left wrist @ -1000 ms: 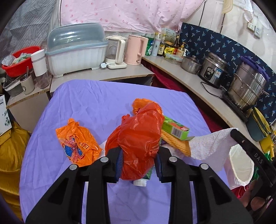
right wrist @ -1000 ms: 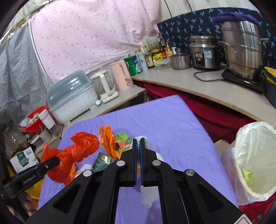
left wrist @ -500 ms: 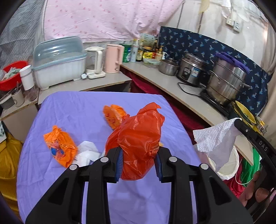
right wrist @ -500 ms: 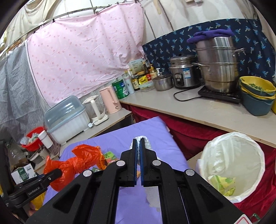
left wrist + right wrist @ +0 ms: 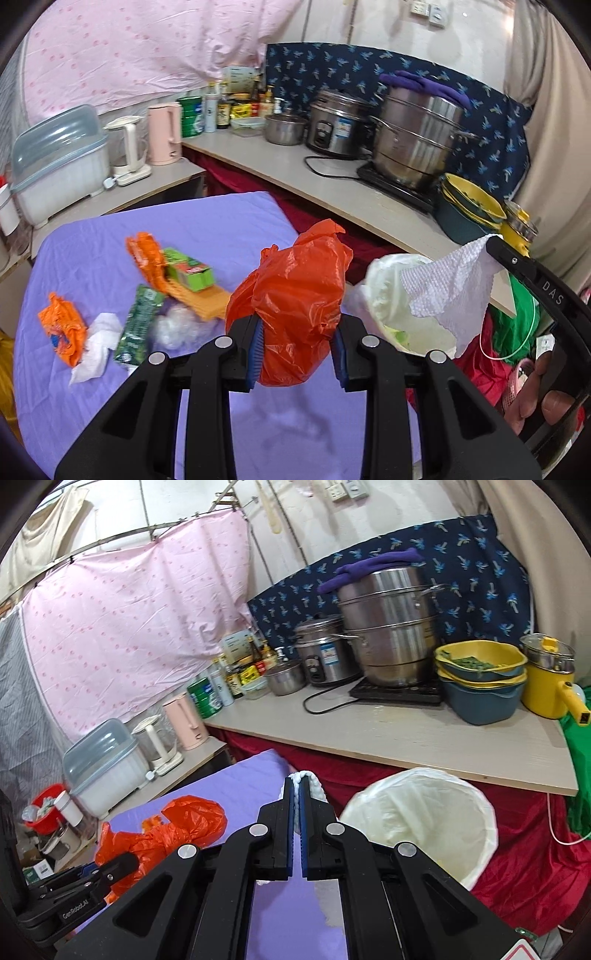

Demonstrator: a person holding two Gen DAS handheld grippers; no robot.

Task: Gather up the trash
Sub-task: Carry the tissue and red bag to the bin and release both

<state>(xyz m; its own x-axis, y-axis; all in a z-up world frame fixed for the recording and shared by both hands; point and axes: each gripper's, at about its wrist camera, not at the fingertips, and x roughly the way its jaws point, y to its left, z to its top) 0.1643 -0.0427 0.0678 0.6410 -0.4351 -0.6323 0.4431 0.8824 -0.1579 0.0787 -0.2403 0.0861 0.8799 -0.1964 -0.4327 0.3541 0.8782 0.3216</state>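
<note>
Left gripper [image 5: 298, 350]: clenched on a red plastic bag [image 5: 295, 295], held up above the purple table [image 5: 184, 229]; the blue pads press the bag from both sides.
Right gripper [image 5: 297, 834]: fingers pressed together on a white paper towel [image 5: 450, 288], which hangs down from the tips.
Paper towel, position: in the left wrist view it hangs in front of the bin opening.
Trash bin [image 5: 476, 812]: lined with a white bag, standing beside the table edge, below the counter [image 5: 388, 734]; something yellow-green lies inside.
Trash on the table: an orange wrapper [image 5: 62, 332], a crumpled white tissue [image 5: 96, 343] touching it, a dark green packet [image 5: 138, 325], a green box [image 5: 192, 273], another orange wrapper [image 5: 144, 254] just behind the box, and a clear crumpled plastic [image 5: 177, 325].
Counter: steel steamer pot [image 5: 388, 635], rice cooker [image 5: 321, 653], stacked bowls [image 5: 480, 675].
</note>
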